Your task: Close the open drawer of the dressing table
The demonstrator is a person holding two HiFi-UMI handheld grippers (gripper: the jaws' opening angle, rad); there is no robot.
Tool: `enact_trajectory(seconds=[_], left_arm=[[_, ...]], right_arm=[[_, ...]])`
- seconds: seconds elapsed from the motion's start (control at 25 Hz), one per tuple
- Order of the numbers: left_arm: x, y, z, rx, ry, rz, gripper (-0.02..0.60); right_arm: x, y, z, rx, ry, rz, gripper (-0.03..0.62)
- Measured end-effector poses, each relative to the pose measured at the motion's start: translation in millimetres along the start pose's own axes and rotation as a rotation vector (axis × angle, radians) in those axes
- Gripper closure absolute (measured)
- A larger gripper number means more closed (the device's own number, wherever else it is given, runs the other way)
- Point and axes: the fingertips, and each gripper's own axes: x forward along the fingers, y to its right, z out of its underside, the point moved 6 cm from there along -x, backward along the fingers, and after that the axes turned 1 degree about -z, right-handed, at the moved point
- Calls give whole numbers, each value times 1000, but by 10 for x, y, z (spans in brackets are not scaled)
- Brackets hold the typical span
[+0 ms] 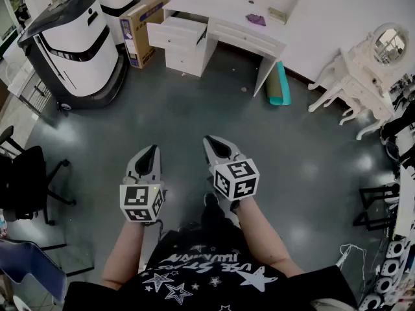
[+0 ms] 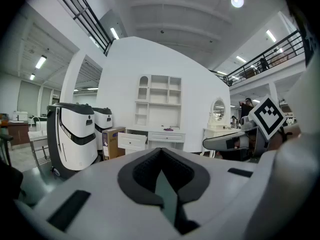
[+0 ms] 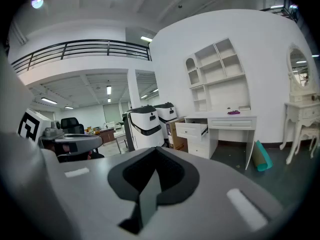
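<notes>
1. Left gripper (image 1: 152, 151): clenched, empty.
2. Right gripper (image 1: 213, 141): clenched, empty.
3. Drawer (image 1: 174, 34): pulled out at the table's (image 1: 220, 11) left end, at 12 o'clock, well apart from both grippers.

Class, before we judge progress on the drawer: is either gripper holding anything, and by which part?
Nothing is held. The left gripper and right gripper are both shut and empty, far from the open drawer.
</notes>
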Motion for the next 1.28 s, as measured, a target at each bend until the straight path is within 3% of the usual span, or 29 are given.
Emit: enact_trajectory(seconds=[0.52,0.8,1.28], left_arm=[[305,93,3,-8,-6,-33,572],[673,331,-39,6,4,-45,572],[1500,588,-279,35,25,-129,572]], right_arm=[[213,276,6,38,-15,-69,592],[297,729,-146,99,65,-97,591],[576,1729,-377,109,72,-132,591]])
